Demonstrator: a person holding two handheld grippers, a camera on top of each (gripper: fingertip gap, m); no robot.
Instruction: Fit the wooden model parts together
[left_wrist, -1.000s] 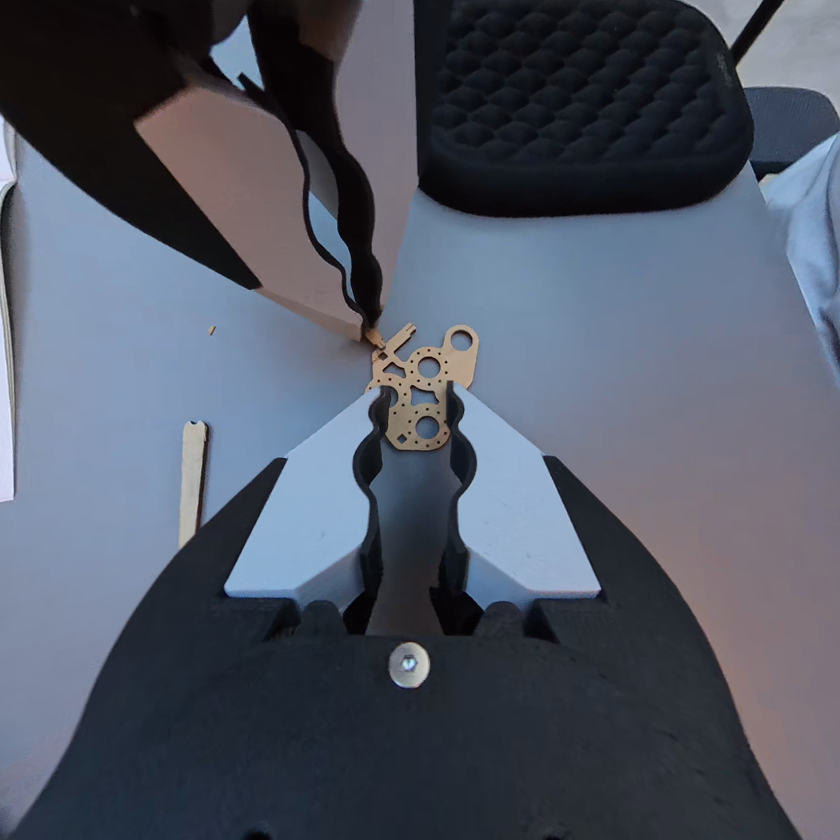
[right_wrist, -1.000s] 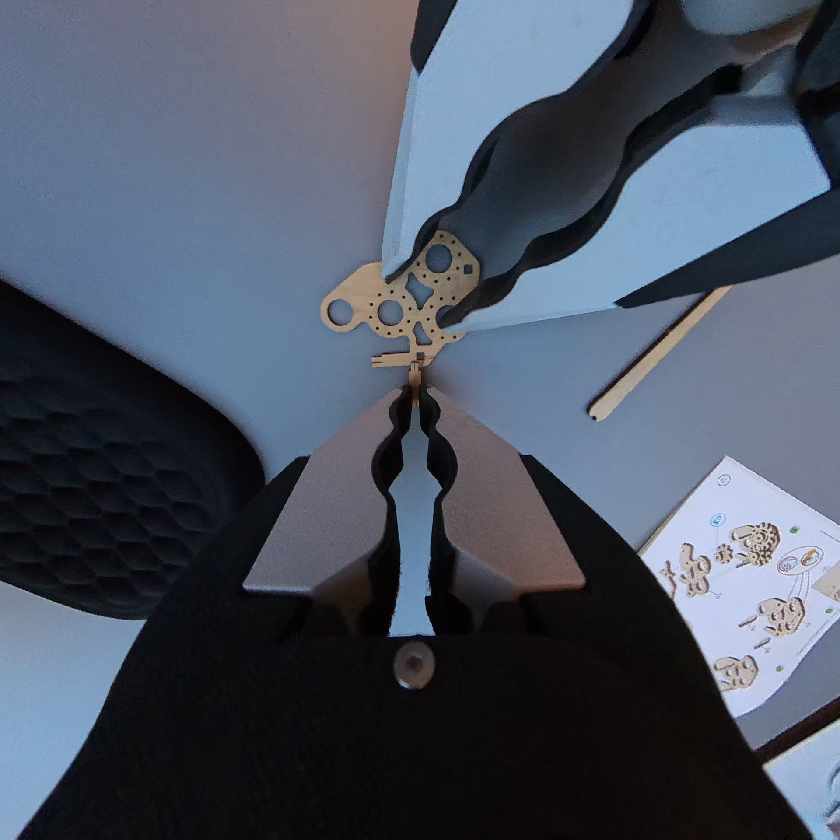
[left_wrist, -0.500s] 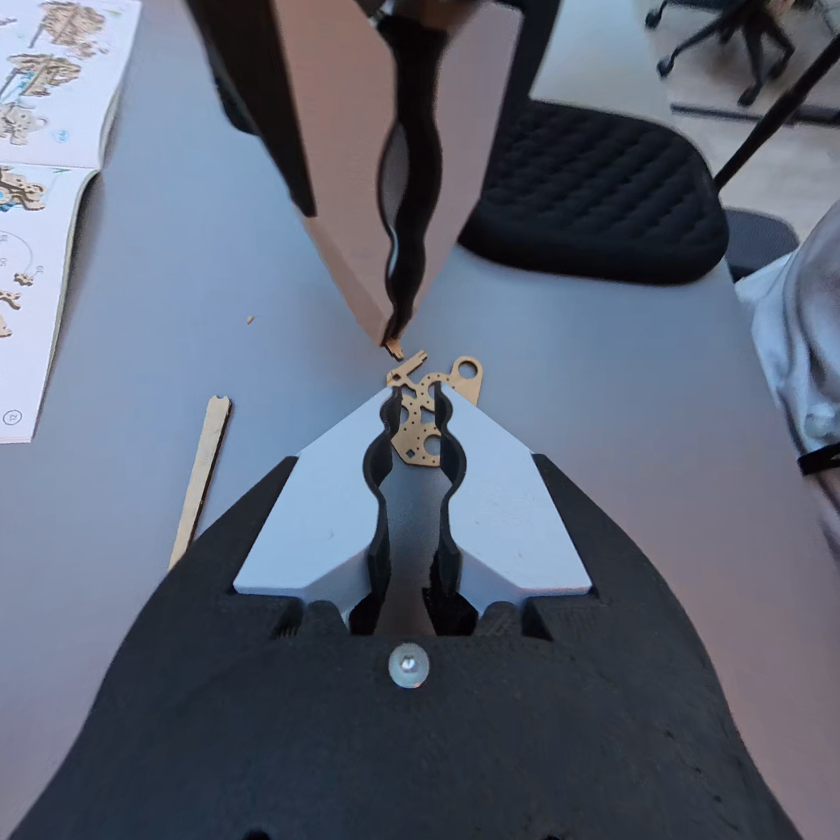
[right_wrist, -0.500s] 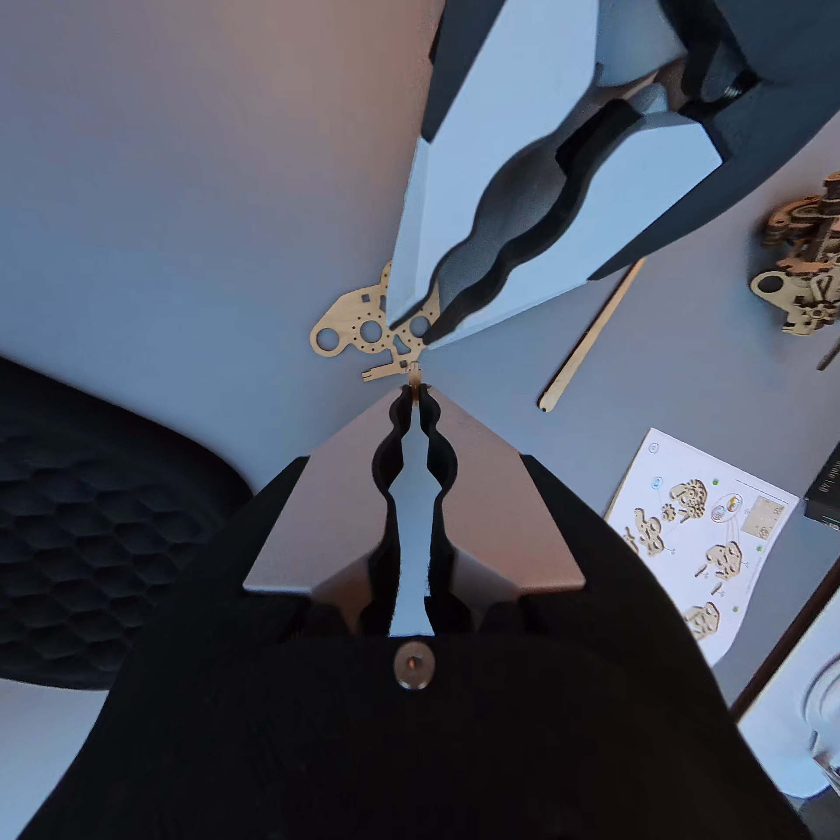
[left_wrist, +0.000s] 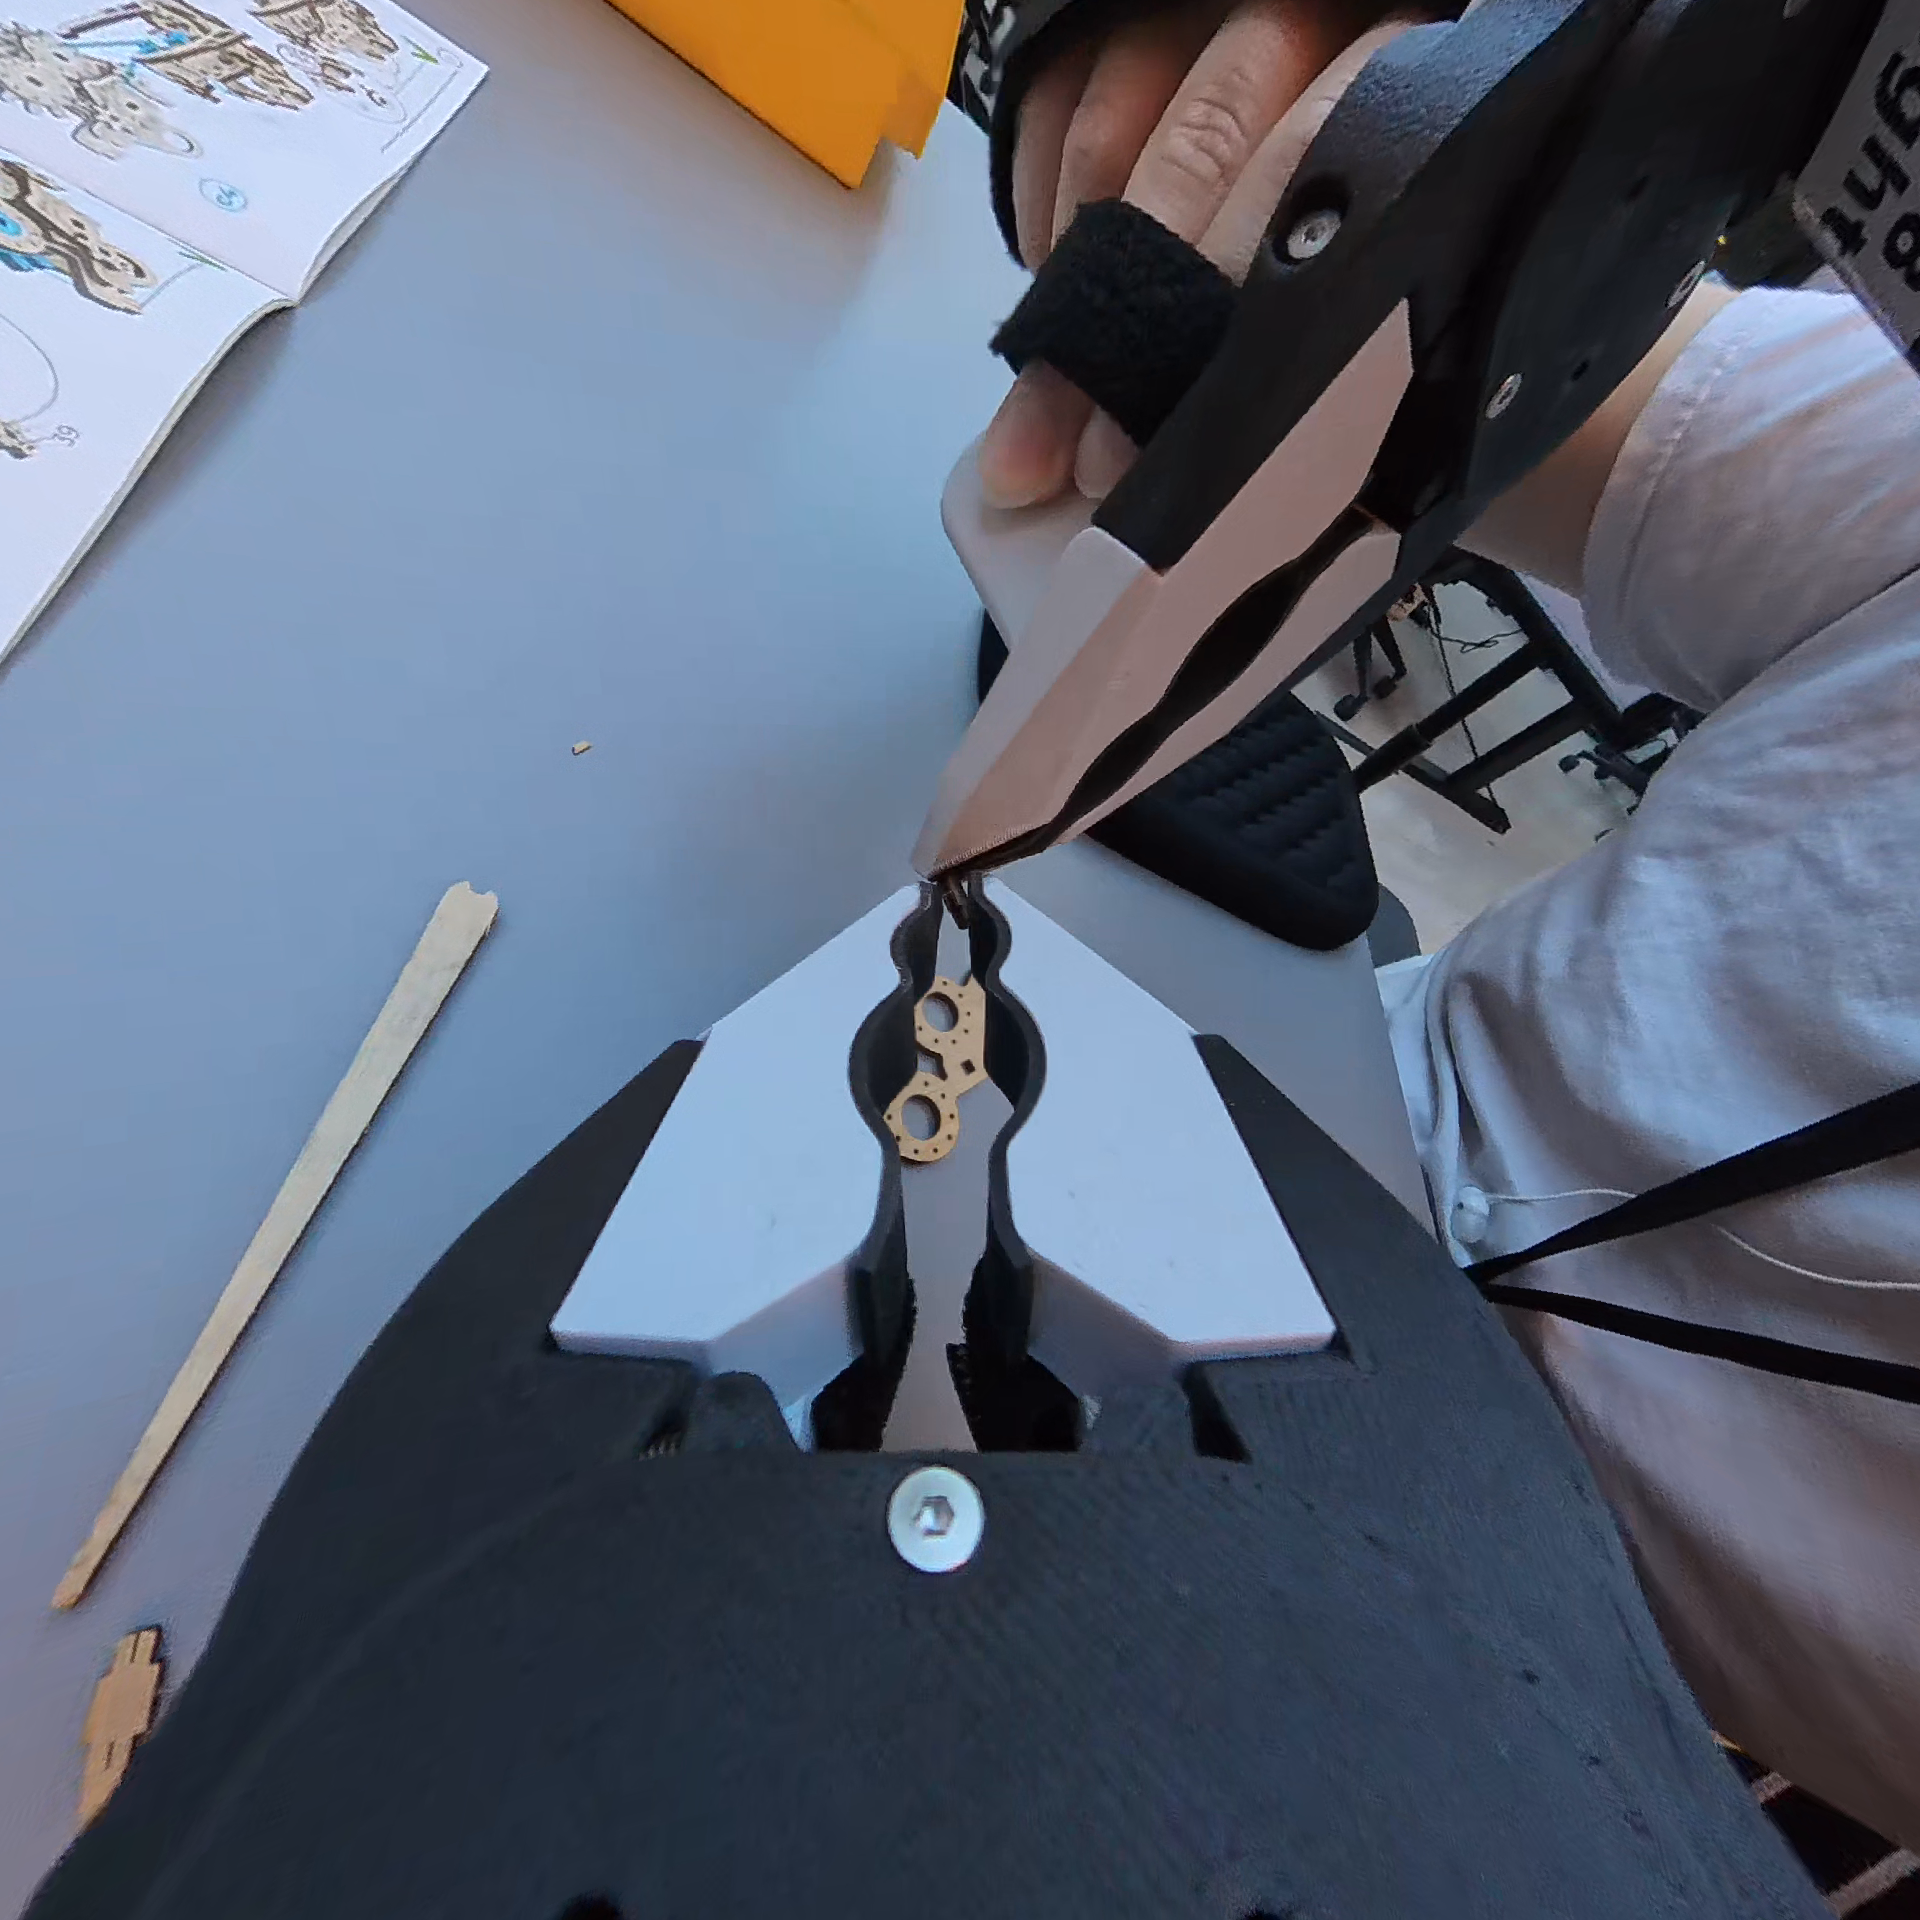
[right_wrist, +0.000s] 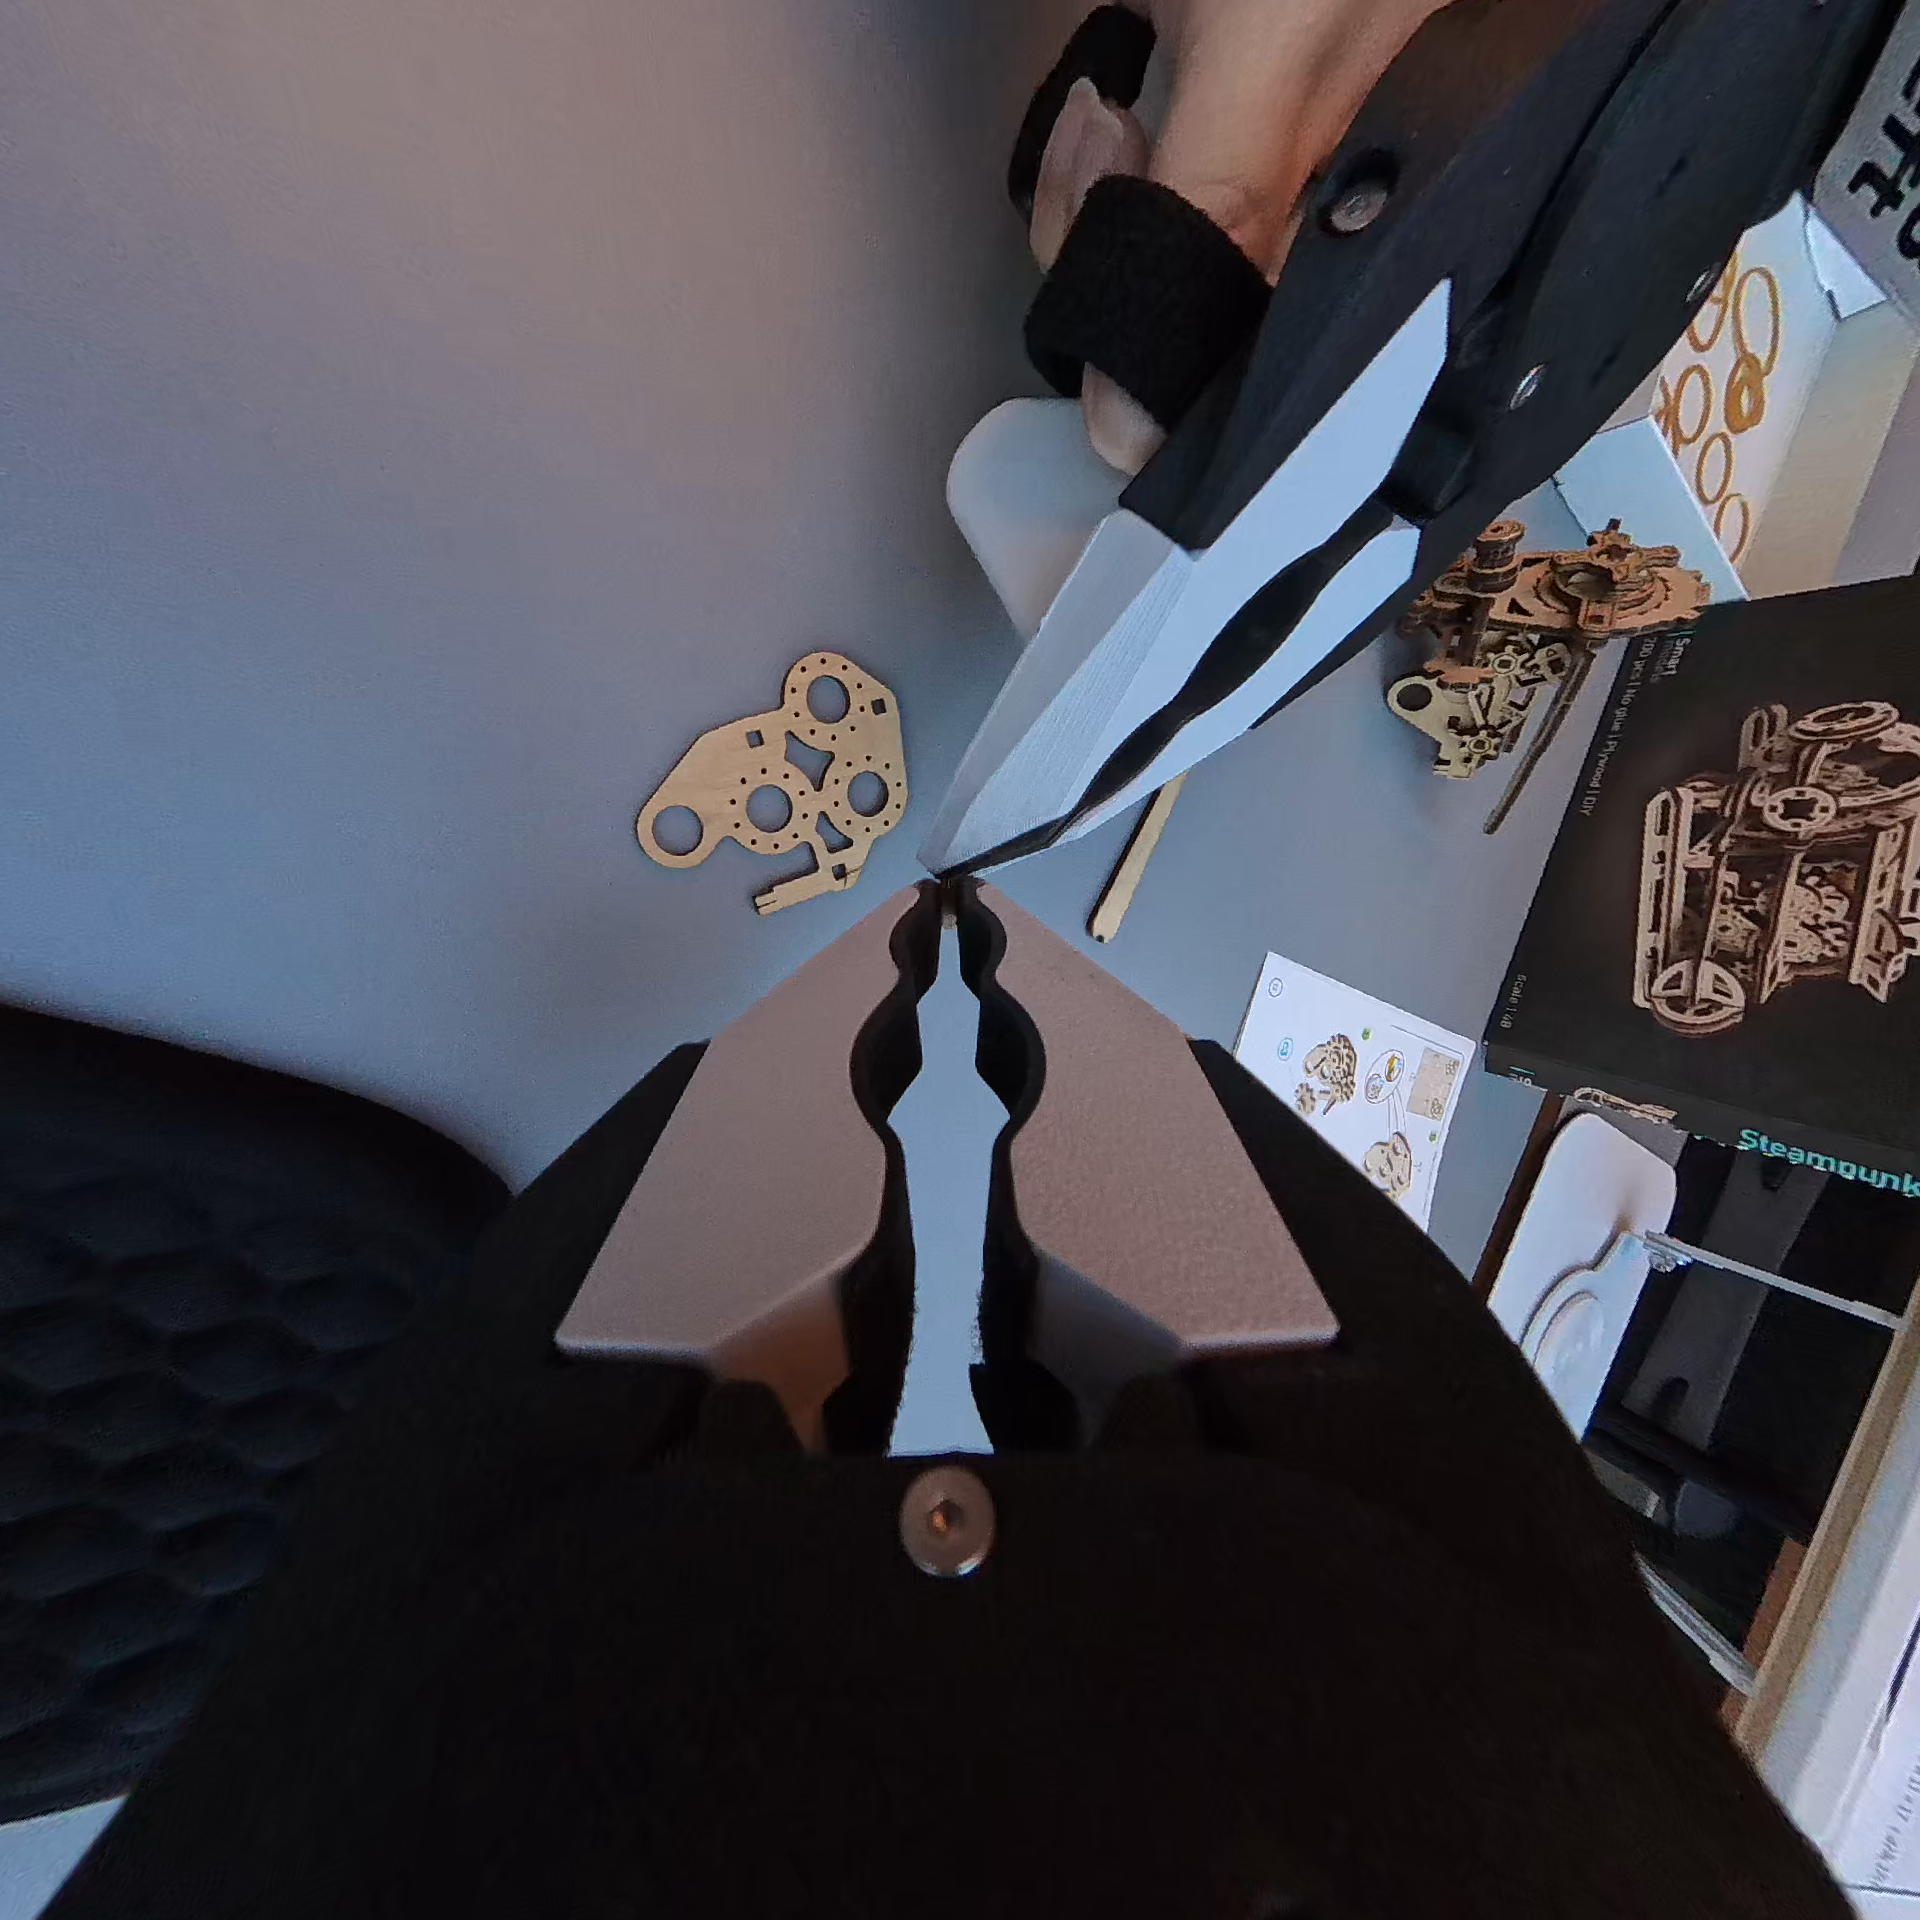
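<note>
A flat wooden plate (right_wrist: 784, 790) with round holes lies loose on the grey table (right_wrist: 364, 416). In the left wrist view the plate (left_wrist: 935, 1070) shows through the gap between my left fingers, below them. My right gripper (right_wrist: 948, 902) is shut on a small wooden peg (right_wrist: 948, 906), above the table. My left gripper (left_wrist: 954, 902) meets it tip to tip, with its fingertips closed around the same peg (left_wrist: 956, 902). The right gripper (left_wrist: 951, 860) comes in from the upper right of the left wrist view, and the left gripper (right_wrist: 940, 868) likewise in the right wrist view.
A thin wooden stick (left_wrist: 281, 1216) and a small wooden part (left_wrist: 120, 1714) lie to the left. An instruction booklet (left_wrist: 156, 208) lies at the far left. A part-built wooden model (right_wrist: 1527, 634) and a black box (right_wrist: 1745, 862) stand at the right. A black chair seat (right_wrist: 156, 1299) is beyond the table edge. Both grippers' tips are close together, under 4 cm apart. My right gripper's tips are some 4 centimetres from the flat wooden plate (right_wrist: 784, 790). The left camera catches it too, in the left wrist view (left_wrist: 941, 1021).
Both grippers have risen off the table. The left gripper has left the plate, closed its fingers and met the right gripper's tip at the peg. The plate stays on the table.
</note>
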